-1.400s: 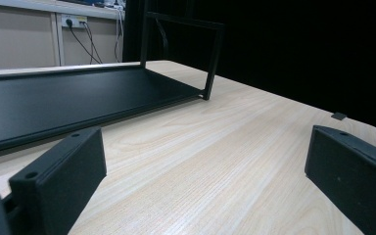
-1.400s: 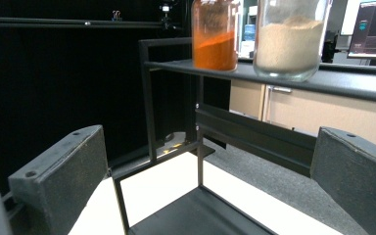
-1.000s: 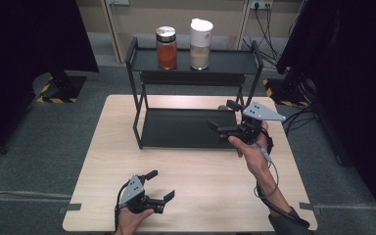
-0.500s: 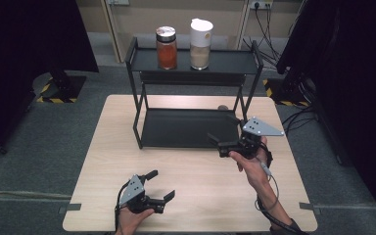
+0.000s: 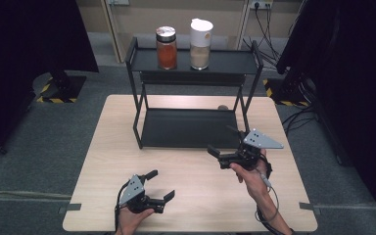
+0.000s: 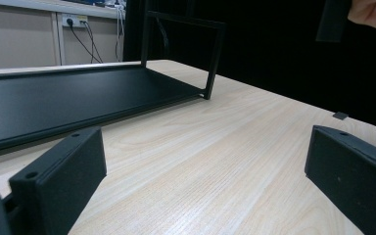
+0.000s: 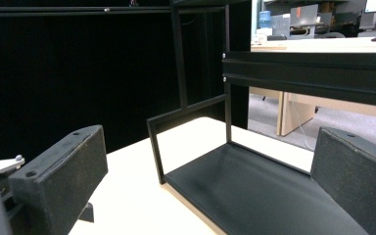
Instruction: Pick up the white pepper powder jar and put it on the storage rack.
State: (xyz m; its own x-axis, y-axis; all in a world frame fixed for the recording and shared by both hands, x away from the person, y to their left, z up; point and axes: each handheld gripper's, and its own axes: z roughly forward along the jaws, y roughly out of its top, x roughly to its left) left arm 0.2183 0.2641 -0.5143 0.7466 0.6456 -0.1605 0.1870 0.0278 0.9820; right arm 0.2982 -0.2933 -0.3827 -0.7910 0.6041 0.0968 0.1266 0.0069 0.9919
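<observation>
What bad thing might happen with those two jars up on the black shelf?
Two risks, both guesses. The right gripper hangs open close to the rack; if it swings into the thin black frame, the rack might shake. The jar with the orange-red filling and the white-lidded jar stand tall and near each other on the top shelf, so reaching for one may knock over the other. The left gripper is open near the table's front edge, away from them.
</observation>
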